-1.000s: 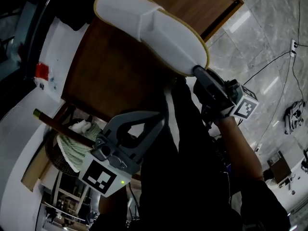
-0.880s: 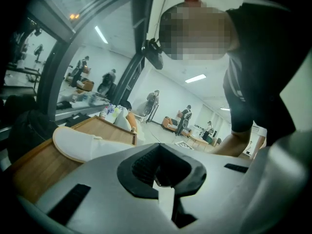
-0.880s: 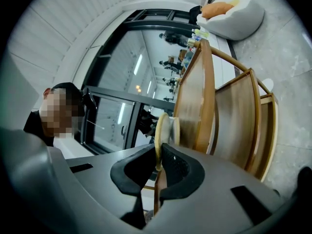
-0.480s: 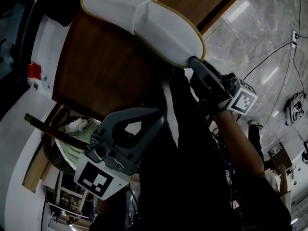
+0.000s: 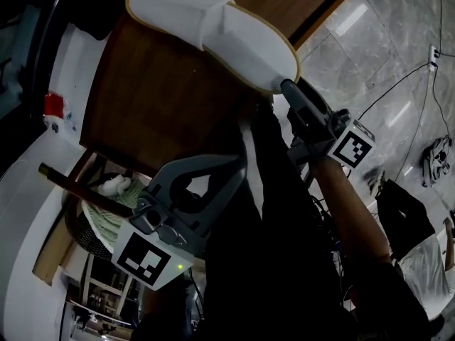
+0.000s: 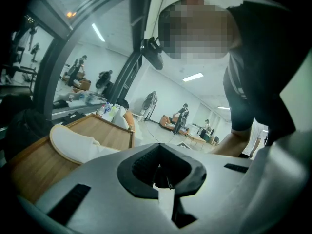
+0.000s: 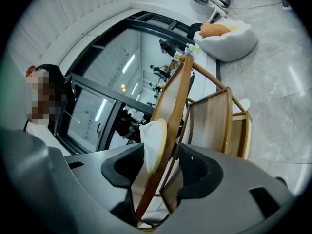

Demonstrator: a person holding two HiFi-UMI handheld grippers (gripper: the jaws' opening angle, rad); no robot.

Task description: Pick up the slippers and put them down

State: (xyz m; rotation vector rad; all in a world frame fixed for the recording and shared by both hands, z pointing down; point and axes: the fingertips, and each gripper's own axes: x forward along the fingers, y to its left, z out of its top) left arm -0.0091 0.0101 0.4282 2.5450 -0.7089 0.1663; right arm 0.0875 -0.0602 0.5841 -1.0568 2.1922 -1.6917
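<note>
A white slipper (image 5: pixel 213 27) with a tan rim lies on the brown wooden table (image 5: pixel 156 112) at the top of the head view. My right gripper (image 5: pixel 288 87) is at its heel end. In the right gripper view its jaws are opening; the slipper's heel (image 7: pixel 155 143) and the table's edge (image 7: pixel 170 106) stand between the spread pads, which do not press on them. My left gripper (image 5: pixel 242 165) hangs lower, off the table, shut and empty. The left gripper view shows the left gripper (image 6: pixel 161 172) with tips together and the slipper (image 6: pixel 73 147) beyond on the table (image 6: pixel 107 130).
A basket with a green cloth (image 5: pixel 99 219) sits under the table's near-left corner. Cables (image 5: pixel 398 91) run over the marble floor on the right, where a person (image 5: pixel 419 261) is at the lower right. A second wooden frame (image 7: pixel 209 121) stands behind the table.
The right gripper's jaws have gone from shut on the slipper's heel to spread wide. The slipper has settled slightly lower onto the table. The left gripper has hardly moved.
</note>
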